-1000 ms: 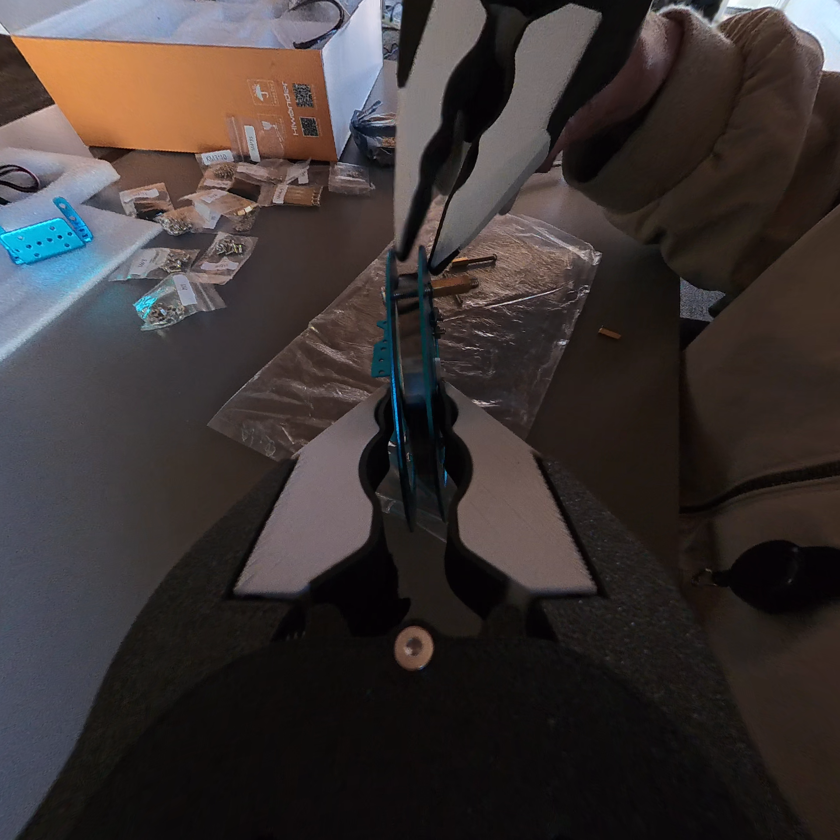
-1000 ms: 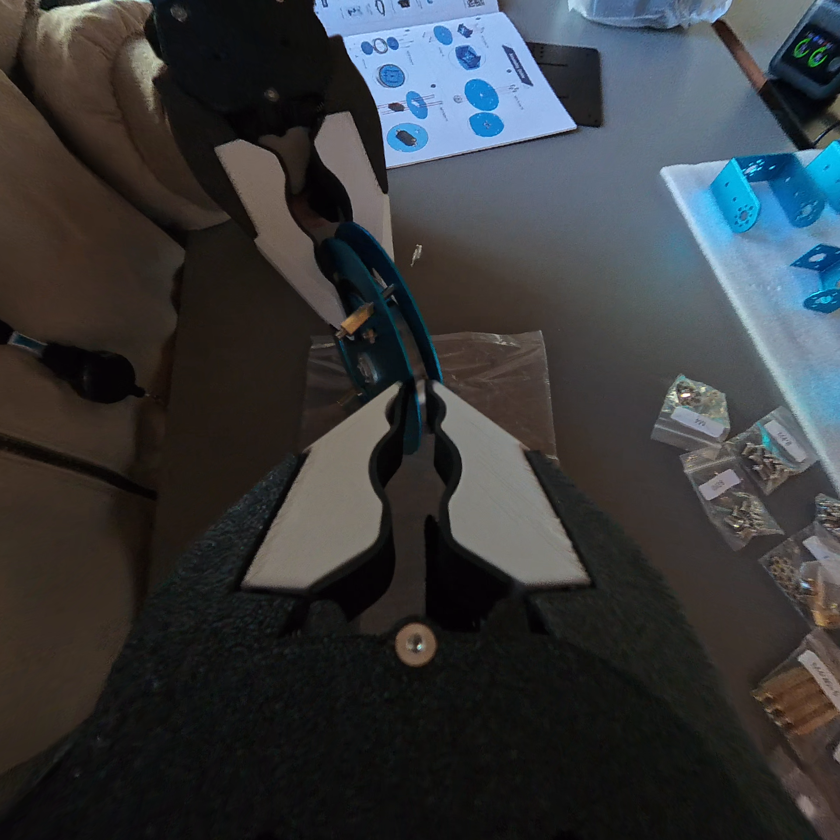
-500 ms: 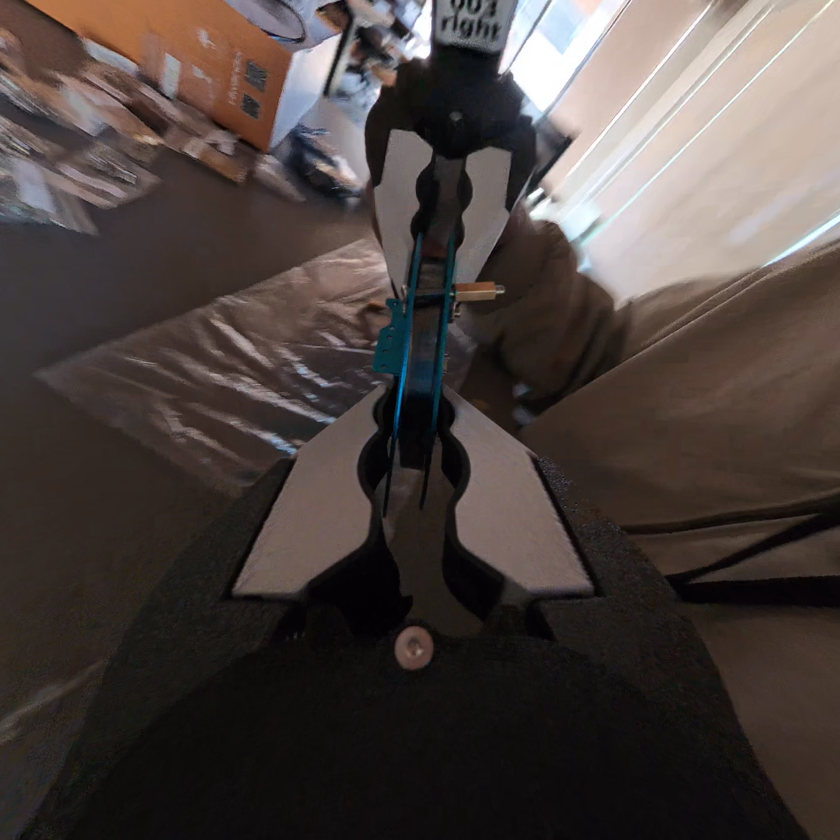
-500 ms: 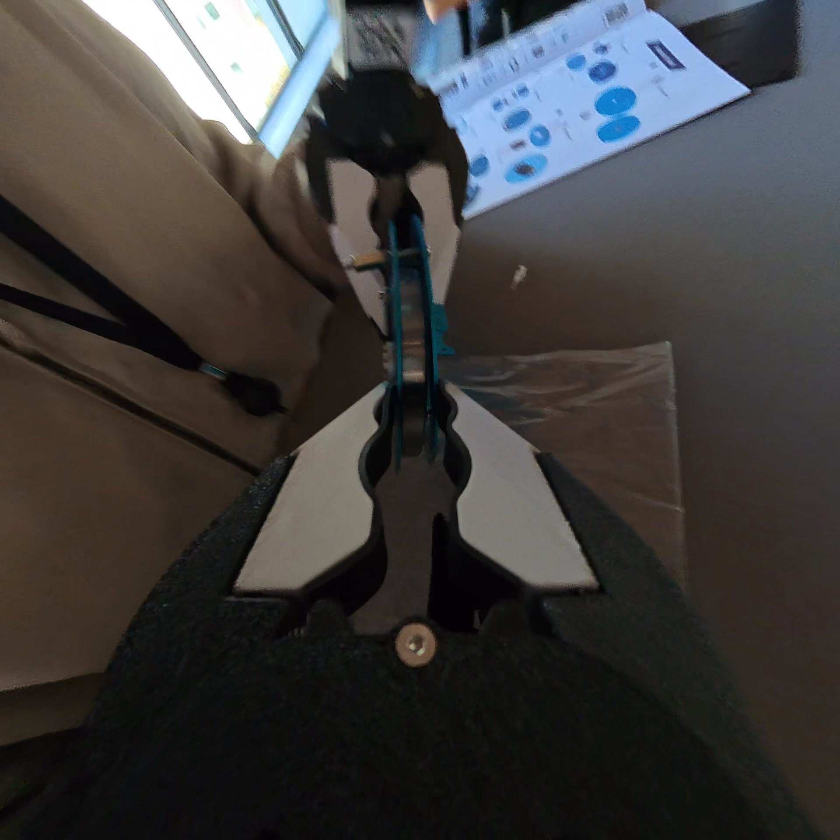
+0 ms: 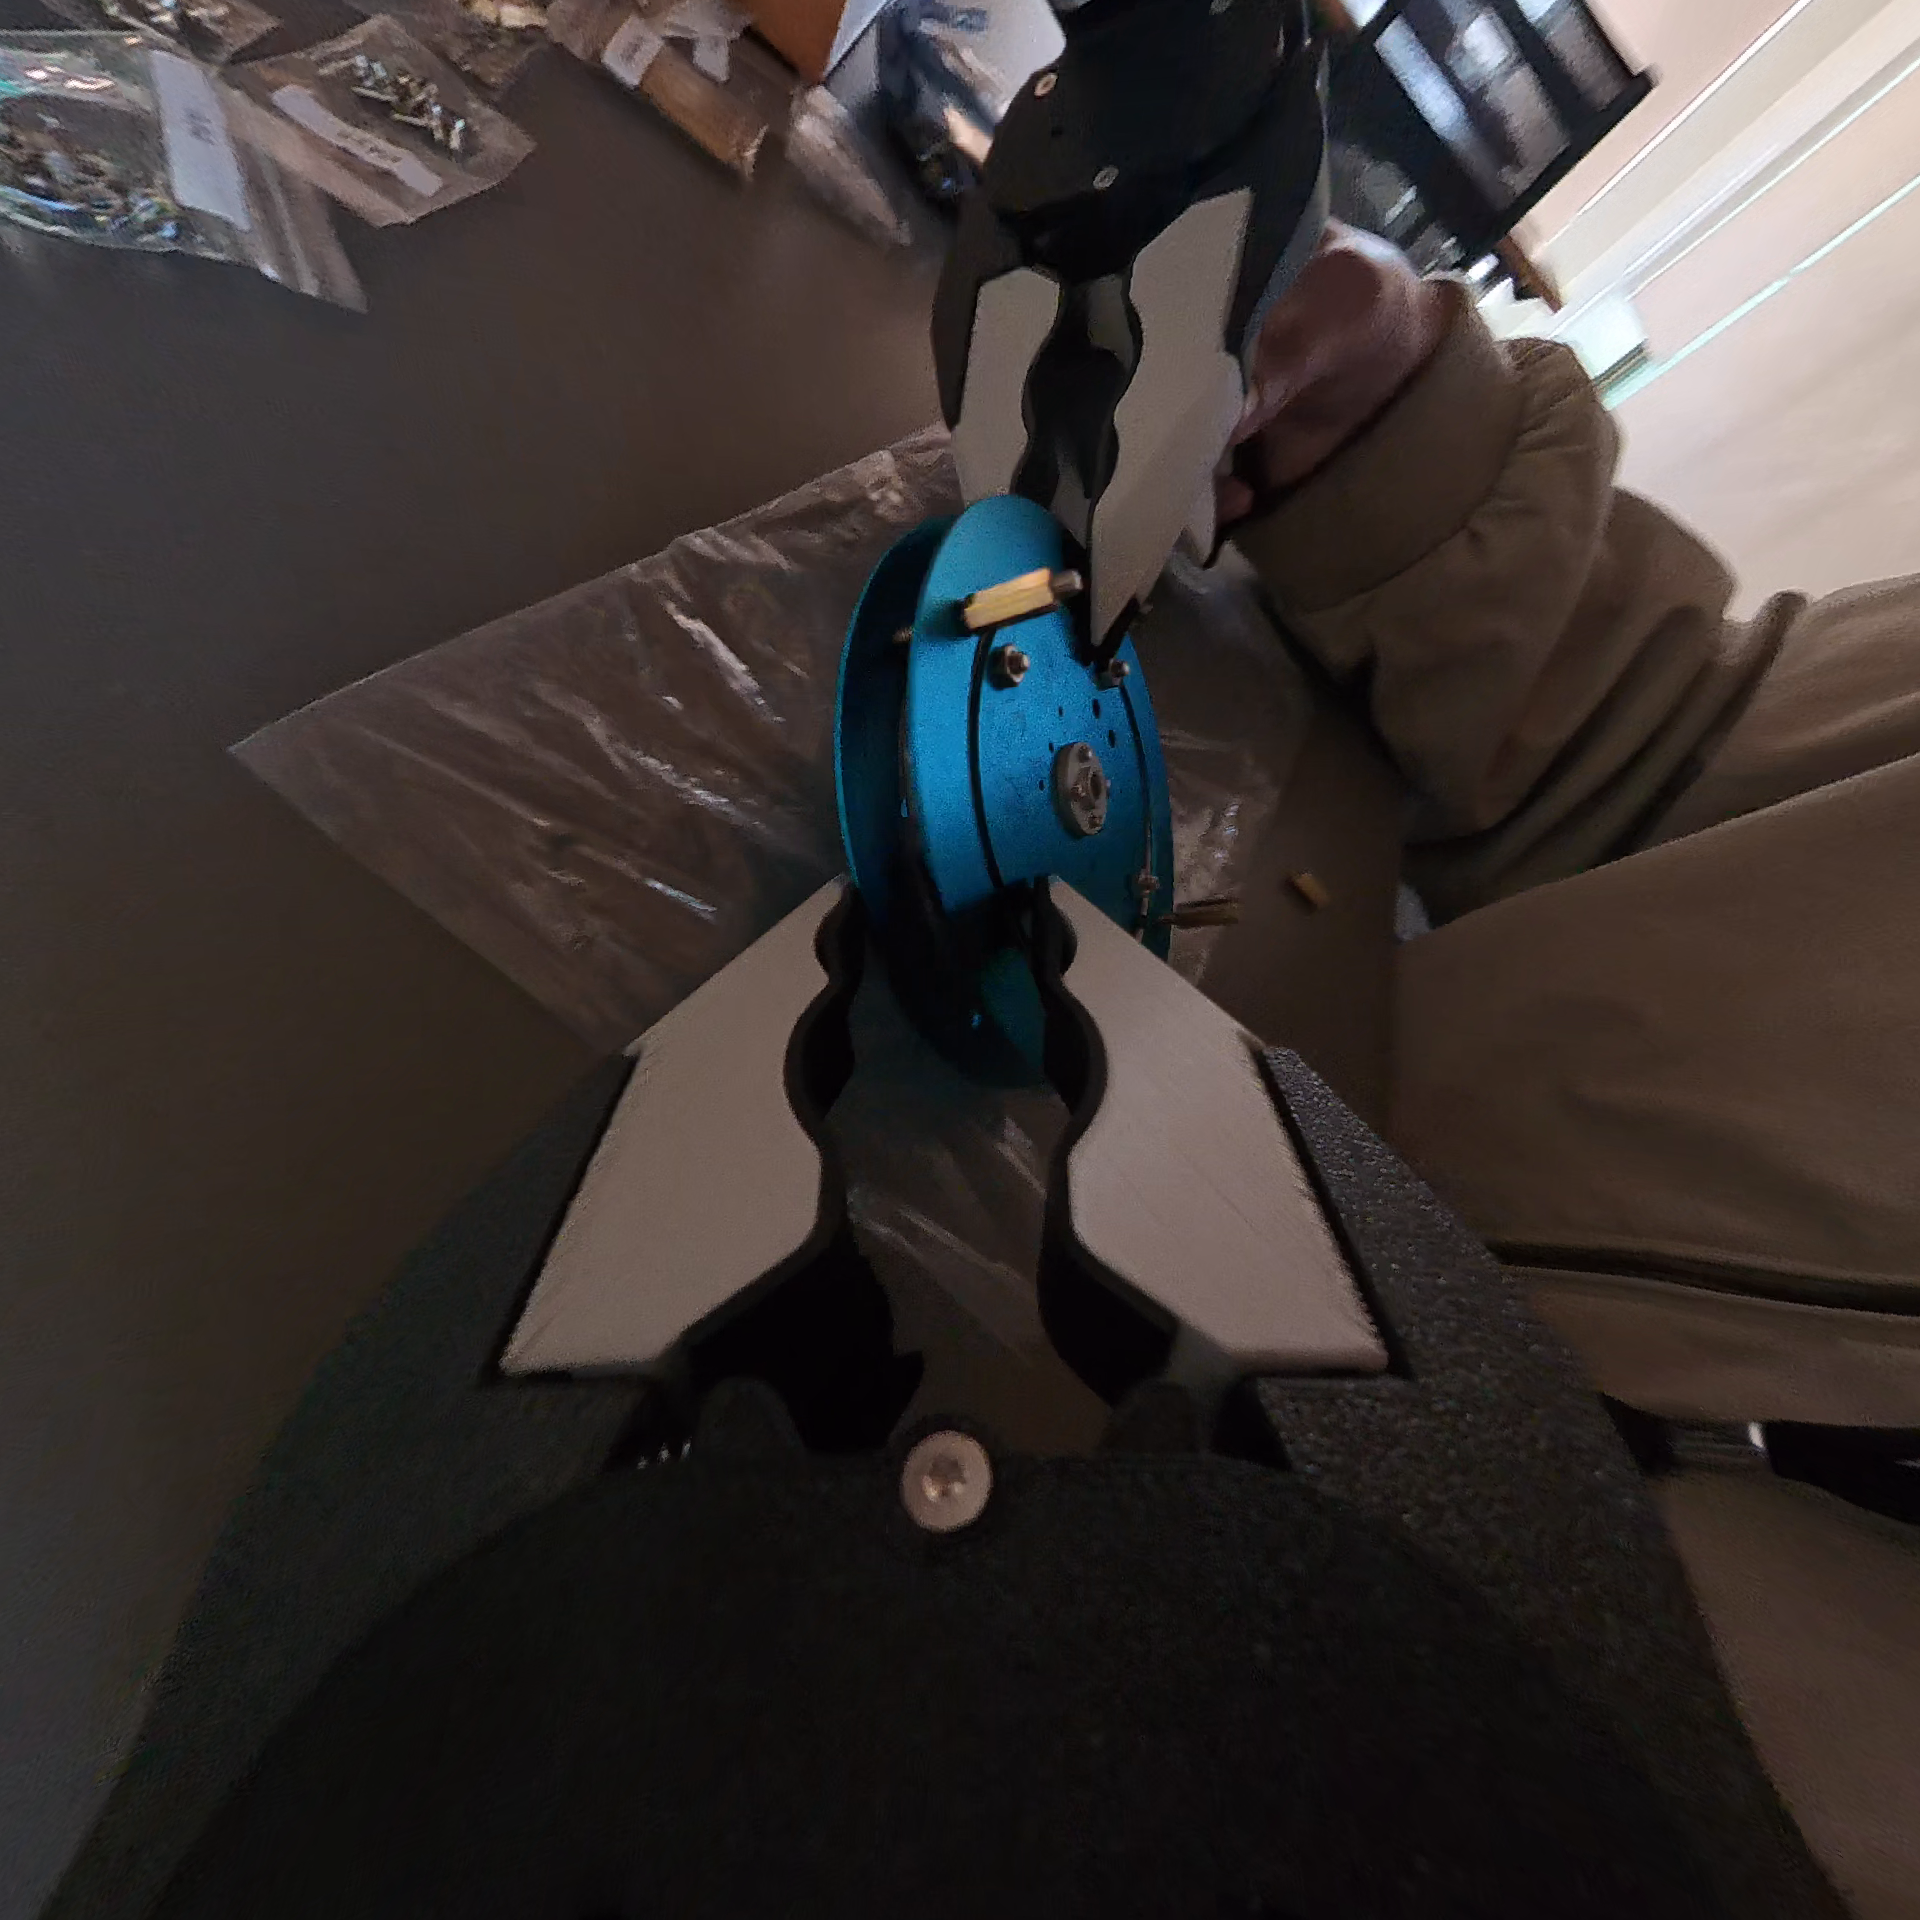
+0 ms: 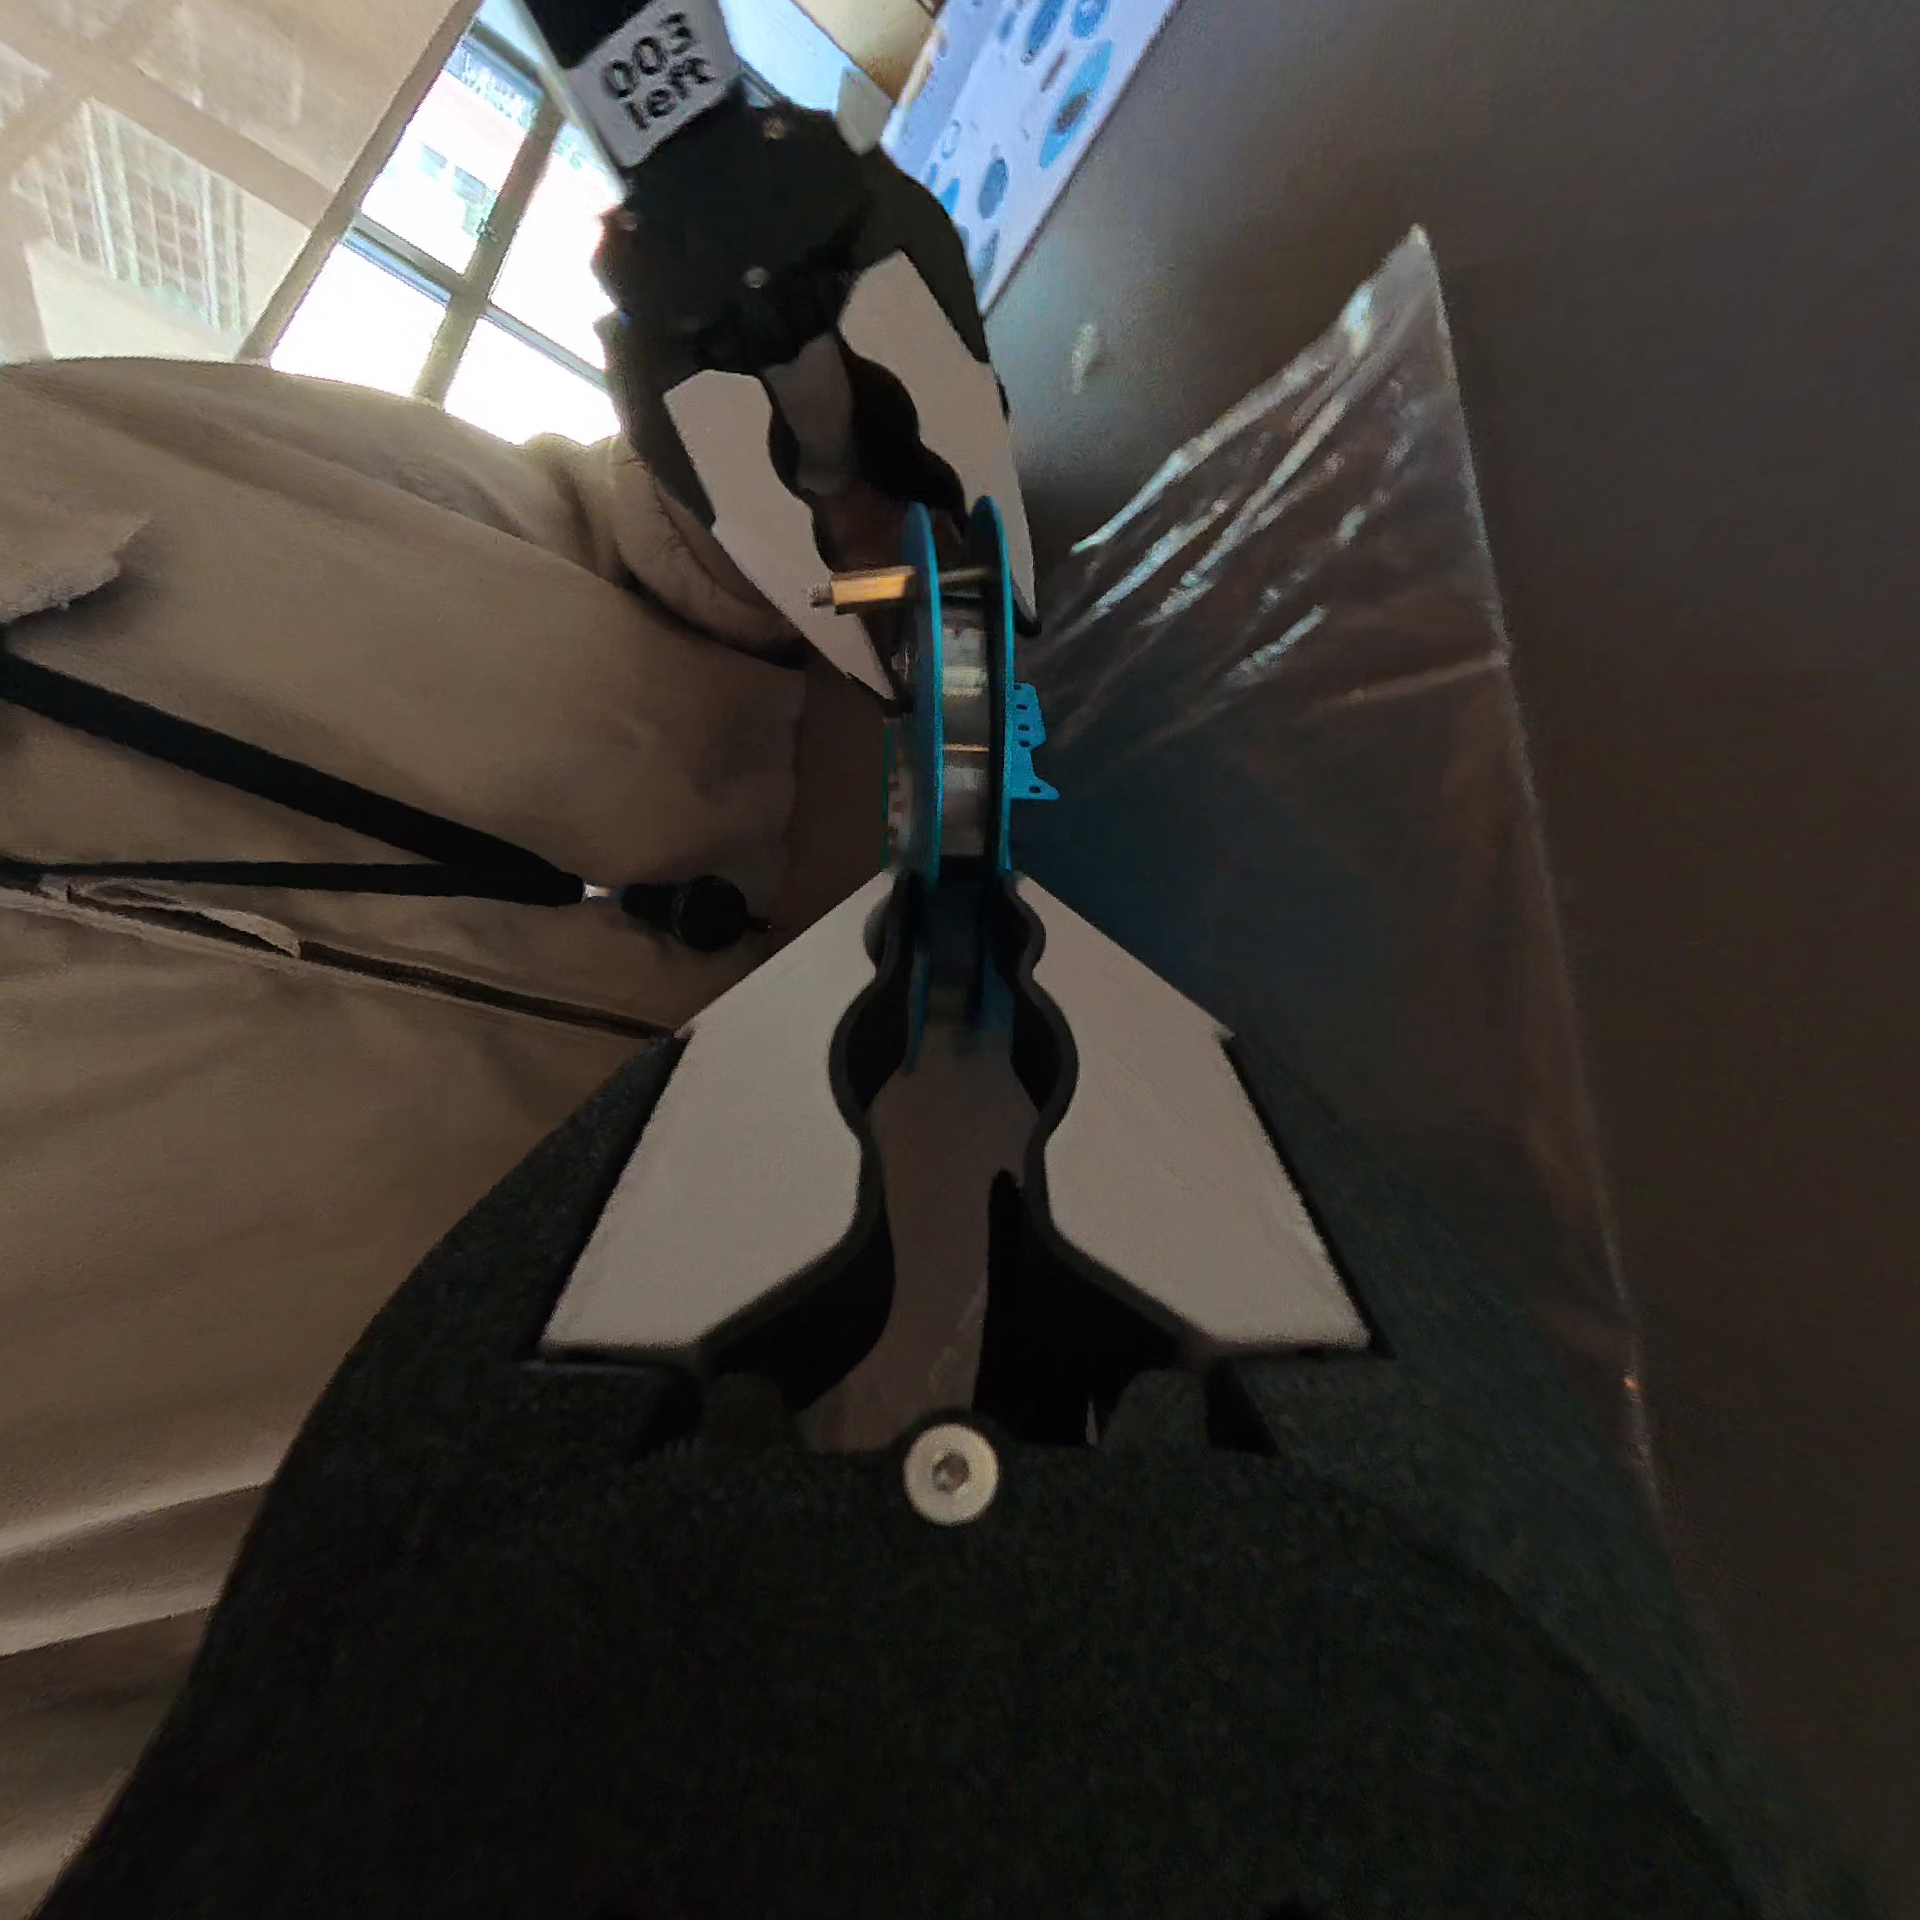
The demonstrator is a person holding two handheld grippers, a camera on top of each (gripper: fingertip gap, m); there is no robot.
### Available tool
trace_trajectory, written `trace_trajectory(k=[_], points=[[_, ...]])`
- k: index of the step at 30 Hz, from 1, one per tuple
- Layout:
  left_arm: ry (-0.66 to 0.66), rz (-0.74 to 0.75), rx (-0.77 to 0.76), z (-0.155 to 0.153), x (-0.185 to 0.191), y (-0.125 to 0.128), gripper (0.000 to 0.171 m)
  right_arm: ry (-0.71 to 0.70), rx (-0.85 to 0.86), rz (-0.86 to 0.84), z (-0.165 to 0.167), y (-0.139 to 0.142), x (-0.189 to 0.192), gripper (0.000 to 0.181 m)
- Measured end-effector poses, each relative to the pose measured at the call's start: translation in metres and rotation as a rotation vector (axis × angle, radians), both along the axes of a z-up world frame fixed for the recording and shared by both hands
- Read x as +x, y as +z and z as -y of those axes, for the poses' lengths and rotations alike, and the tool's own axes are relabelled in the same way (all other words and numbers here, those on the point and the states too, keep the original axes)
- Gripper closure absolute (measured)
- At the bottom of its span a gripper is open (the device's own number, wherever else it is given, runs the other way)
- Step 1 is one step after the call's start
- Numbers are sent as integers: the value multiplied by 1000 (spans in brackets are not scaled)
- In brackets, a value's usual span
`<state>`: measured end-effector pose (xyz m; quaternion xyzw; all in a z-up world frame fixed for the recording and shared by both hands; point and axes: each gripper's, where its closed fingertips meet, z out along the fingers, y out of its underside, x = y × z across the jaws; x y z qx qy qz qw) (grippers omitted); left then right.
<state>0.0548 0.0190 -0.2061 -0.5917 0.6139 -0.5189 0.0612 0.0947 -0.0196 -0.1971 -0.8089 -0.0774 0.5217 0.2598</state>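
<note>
A blue two-disc wheel assembly (image 5: pixel 1039 748) with a silver hub and a brass standoff (image 5: pixel 1013 603) is held in the air between both grippers. My left gripper (image 5: pixel 945 904) is shut on its lower rim, with both discs between the fingers. My right gripper (image 5: pixel 1049 556) comes from above and clamps the opposite rim. In the right wrist view the assembly (image 6: pixel 961 727) is edge-on. My right gripper (image 6: pixel 953 883) straddles both discs, and the left gripper (image 6: pixel 958 652) grips the far rim. A small blue bracket (image 6: pixel 1029 743) sticks out from one disc.
A clear plastic bag (image 5: pixel 582 748) lies flat on the dark table beneath the assembly. Bags of screws (image 5: pixel 208 135) lie at the far left. A loose brass standoff (image 5: pixel 1304 890) lies near the person's beige sleeve (image 5: pixel 1507 623). An open instruction booklet (image 6: pixel 1039 114) lies farther off. The left gripper's tips are roughly 7 cm from the right gripper's.
Both grippers have swung and tilted with the assembly, so its flat face now shows in the left wrist view. The right gripper went from pinching one disc rim to straddling both discs.
</note>
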Motion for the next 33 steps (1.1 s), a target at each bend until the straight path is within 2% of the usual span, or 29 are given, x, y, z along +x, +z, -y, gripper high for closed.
trace_trajectory(k=[4, 7, 10, 15, 19, 23, 28, 33], points=[[-3, -51, 30, -5, 3, -8, 138, -21, -118, -32, -6, -18, 7, 163], [-12, -61, 21, -7, 3, -10, 137, -32, -99, 5, -9, -20, 10, 160], [31, -69, 65, -17, 6, -15, 132, -73, -96, 74, -13, -27, 20, 156], [18, -47, 128, -17, 3, -14, 132, -106, -60, 125, -14, -27, 28, 160], [7, -27, 197, -20, 2, -13, 130, -139, -15, 238, -13, -23, 36, 158], [-11, -16, 200, -17, 1, -12, 135, -135, 44, 363, -5, -22, 32, 159], [-7, -21, 197, -19, -5, -12, 134, -124, 45, 351, 1, -24, 20, 156], [14, -6, 210, -21, -7, -7, 135, -221, 63, 418, 3, -17, 40, 156]])
